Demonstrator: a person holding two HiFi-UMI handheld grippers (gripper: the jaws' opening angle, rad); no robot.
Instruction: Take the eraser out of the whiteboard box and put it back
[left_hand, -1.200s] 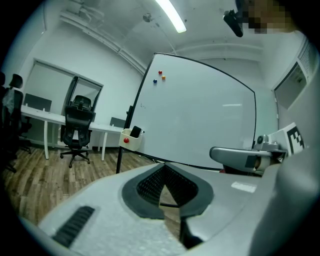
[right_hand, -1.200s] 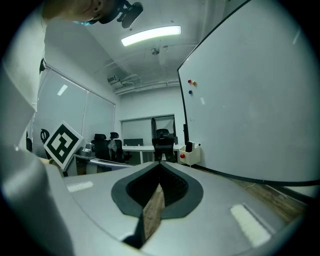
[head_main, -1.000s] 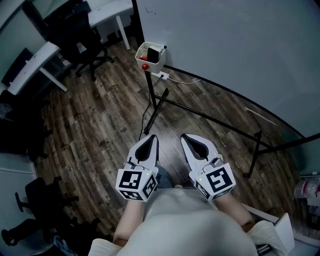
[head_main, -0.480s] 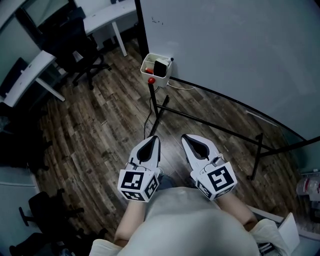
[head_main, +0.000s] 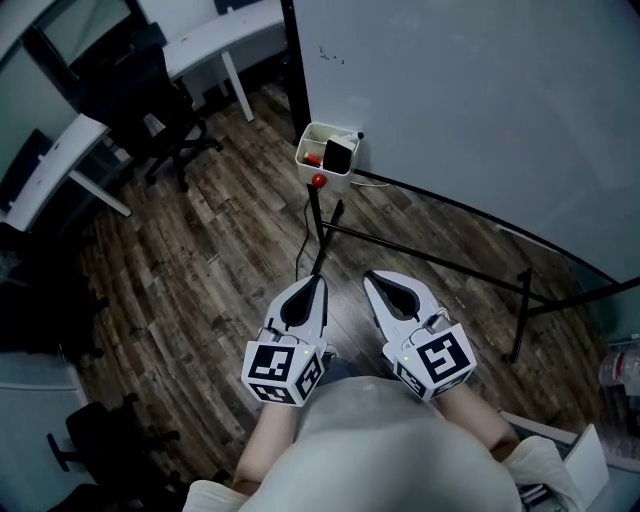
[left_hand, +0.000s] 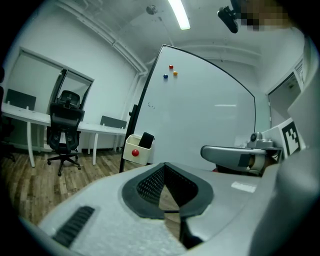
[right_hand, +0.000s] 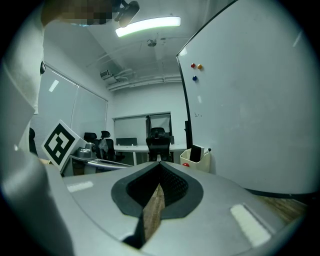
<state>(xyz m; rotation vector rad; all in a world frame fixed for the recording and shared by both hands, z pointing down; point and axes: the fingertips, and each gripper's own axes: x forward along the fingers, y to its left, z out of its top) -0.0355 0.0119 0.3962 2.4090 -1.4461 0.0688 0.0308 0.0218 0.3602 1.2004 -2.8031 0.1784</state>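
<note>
The left gripper has its jaws drawn together, the tips meeting, and only the hollow between its ribbed black pads shows, with nothing in it. The right gripper is closed the same way and also holds nothing. In the head view both are held low and side by side, just in front of the person's body, tips pointing toward the whiteboard and well apart from it. Below them is the wood-plank floor. The whiteboard box, a small white open-topped bin, hangs at the board's lower left corner, above the black stand leg that runs along the floor under the board's bottom edge. The eraser, dark, stands upright inside the box, toward its right side in the head view, its top poking above the rim. A red round knob sits on the box's front wall. Three small magnets sit high on the board near its left edge. Beyond the box, a black office chair stands beside a white desk.
</note>
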